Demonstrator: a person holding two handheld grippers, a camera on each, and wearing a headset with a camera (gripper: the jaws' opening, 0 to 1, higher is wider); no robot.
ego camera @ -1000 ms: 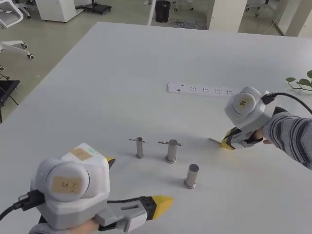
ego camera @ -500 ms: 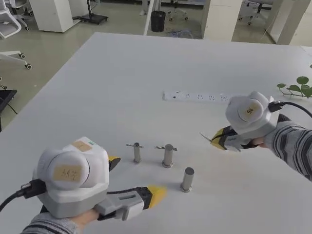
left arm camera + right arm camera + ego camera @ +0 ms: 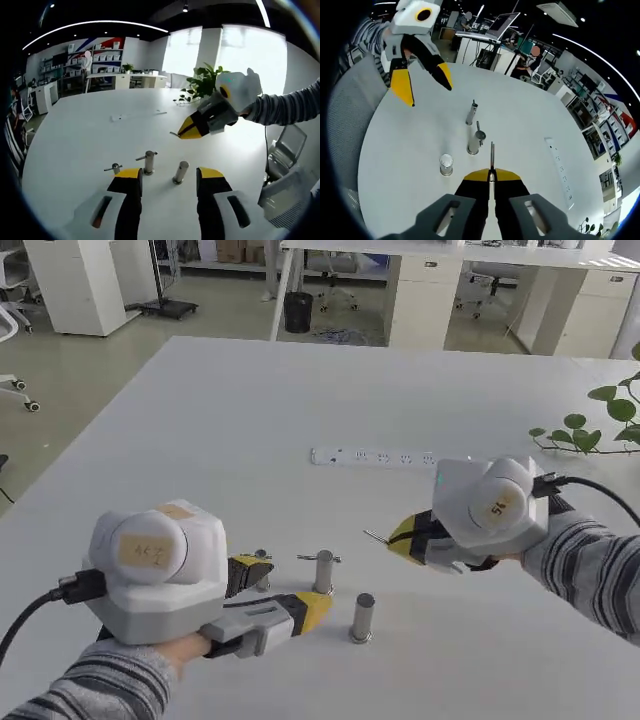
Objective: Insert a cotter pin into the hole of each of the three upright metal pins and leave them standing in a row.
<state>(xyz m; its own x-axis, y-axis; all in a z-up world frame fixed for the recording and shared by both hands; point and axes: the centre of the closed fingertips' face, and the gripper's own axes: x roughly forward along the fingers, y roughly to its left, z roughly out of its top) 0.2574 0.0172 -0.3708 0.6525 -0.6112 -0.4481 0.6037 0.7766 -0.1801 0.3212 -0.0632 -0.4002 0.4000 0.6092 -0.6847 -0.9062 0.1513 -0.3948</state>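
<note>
Down on the white surface (image 3: 200, 440), the three metal pins (image 3: 148, 162) stand in a row, two with inserted cotter pins (image 3: 318, 559), the end pin (image 3: 363, 618) bare. Right gripper (image 3: 398, 535) jaws pinch a loose cotter pin (image 3: 492, 155) near them; left gripper (image 3: 290, 585) jaws are spread wide.

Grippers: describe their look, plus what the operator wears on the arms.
The left gripper and right gripper match: pale grey faceted housings, each with a round cap bearing a tan handwritten sticker, black jaws with yellow tips, and a black cable leaving each housing. Both arms wear dark-and-grey striped sleeves.
</note>
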